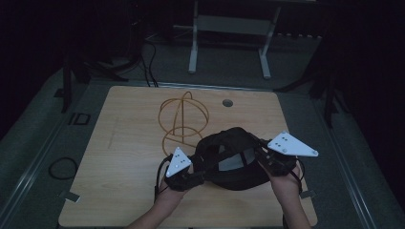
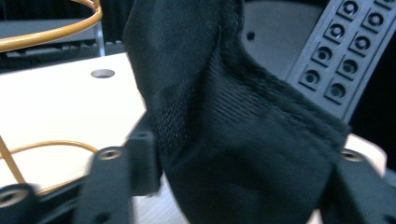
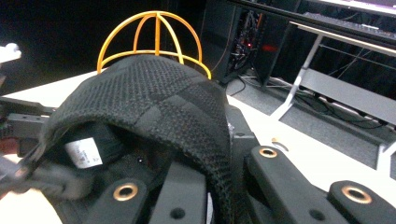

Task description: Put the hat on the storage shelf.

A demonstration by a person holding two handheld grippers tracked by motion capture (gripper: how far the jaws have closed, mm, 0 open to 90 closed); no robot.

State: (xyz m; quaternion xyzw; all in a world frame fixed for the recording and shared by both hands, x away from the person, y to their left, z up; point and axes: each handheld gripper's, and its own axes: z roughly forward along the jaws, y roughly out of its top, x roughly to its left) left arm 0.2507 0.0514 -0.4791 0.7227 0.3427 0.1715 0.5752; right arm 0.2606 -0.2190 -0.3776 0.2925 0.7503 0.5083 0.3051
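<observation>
A black knit cap [image 1: 231, 157] hangs between my two grippers just above the wooden table [image 1: 119, 157]. My left gripper [image 1: 199, 175] has the cap's soft edge [image 2: 233, 140] filling the gap between its jaws, and both pads press on the cloth. My right gripper [image 1: 261, 158] is shut on the opposite rim [image 3: 149, 93], with the knit folded over its jaws. A white label [image 3: 84, 151] shows inside the cap. An orange wire dome frame [image 1: 184, 119] stands on the table just behind the cap, apart from it.
A round hole [image 1: 228, 102] sits in the table's far edge region, right of the wire frame. Beyond the table stands a white-legged bench [image 1: 229, 28]. A cable loop [image 1: 62, 167] lies on the dark floor at the left.
</observation>
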